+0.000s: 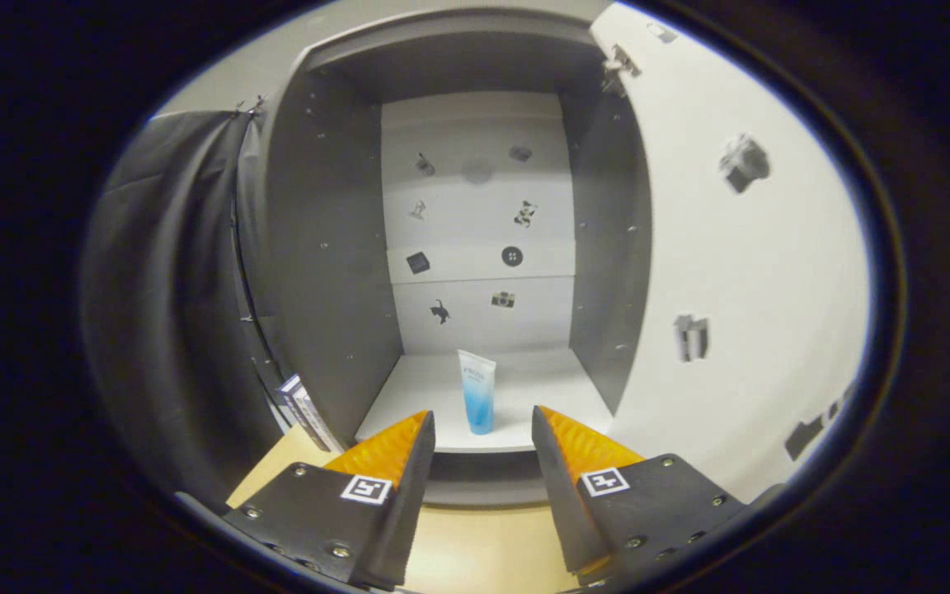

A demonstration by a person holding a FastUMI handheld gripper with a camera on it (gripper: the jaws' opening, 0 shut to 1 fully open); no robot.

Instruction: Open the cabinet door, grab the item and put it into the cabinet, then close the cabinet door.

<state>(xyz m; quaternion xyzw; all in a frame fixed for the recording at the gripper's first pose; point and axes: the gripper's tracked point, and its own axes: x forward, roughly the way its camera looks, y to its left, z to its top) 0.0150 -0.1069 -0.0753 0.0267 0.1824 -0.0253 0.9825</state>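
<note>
Wooden tabletop lies below the open cabinet. Door swung right. Tube stands upright near the shelf's front edge, beyond the tool, fingers spread wide, empty.

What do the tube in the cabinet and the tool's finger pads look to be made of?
The tube, upright on the cabinet floor just beyond the open tool, looks like soft plastic: smooth, white fading to translucent blue, with a flat crimped top. The pads look like orange rubber or moulded plastic, matte with a ribbed texture; which one is unclear.

No legible text anywhere.
</note>
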